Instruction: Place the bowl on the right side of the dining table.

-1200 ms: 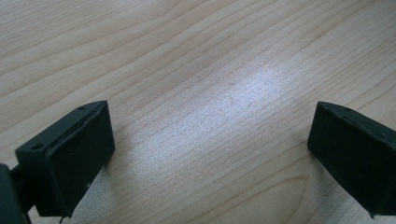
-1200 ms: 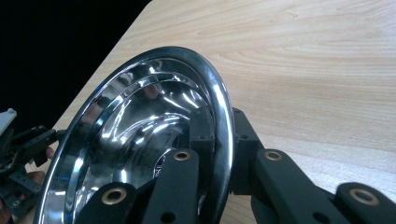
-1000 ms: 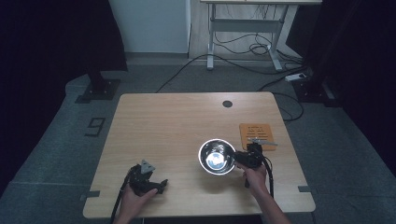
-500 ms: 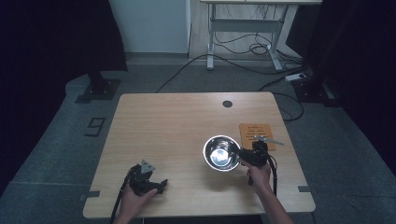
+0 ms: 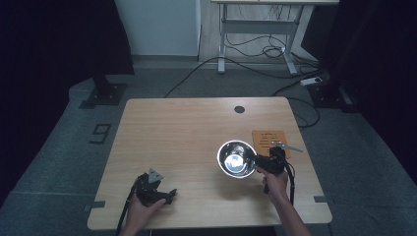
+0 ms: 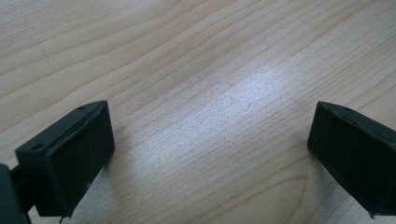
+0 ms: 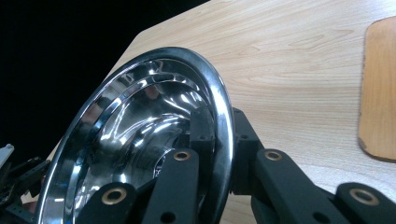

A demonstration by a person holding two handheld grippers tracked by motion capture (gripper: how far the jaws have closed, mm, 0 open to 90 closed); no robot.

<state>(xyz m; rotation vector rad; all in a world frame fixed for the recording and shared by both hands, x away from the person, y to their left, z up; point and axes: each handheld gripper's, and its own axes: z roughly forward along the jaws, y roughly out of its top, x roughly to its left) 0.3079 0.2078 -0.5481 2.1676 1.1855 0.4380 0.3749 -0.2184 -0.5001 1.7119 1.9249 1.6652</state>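
A shiny steel bowl (image 5: 236,158) is at the right of the wooden table (image 5: 187,128), with my right gripper (image 5: 258,163) shut on its right rim. In the right gripper view the bowl (image 7: 140,135) stands tilted, and the right gripper (image 7: 222,135) has one jaw inside the rim and one outside. My left gripper (image 5: 169,194) rests near the table's front left edge in a hand. In the left gripper view it (image 6: 210,140) is open over bare wood, with nothing between its fingers (image 6: 70,154).
An orange mat (image 5: 270,140) lies just right of the bowl, with a small metal piece (image 5: 287,146) at its right edge. A round dark hole (image 5: 239,109) sits near the table's far edge. Cables and desk legs stand on the floor beyond.
The right gripper has carried the bowl slightly to the right and farther from the front edge. The left gripper has stayed where it was.
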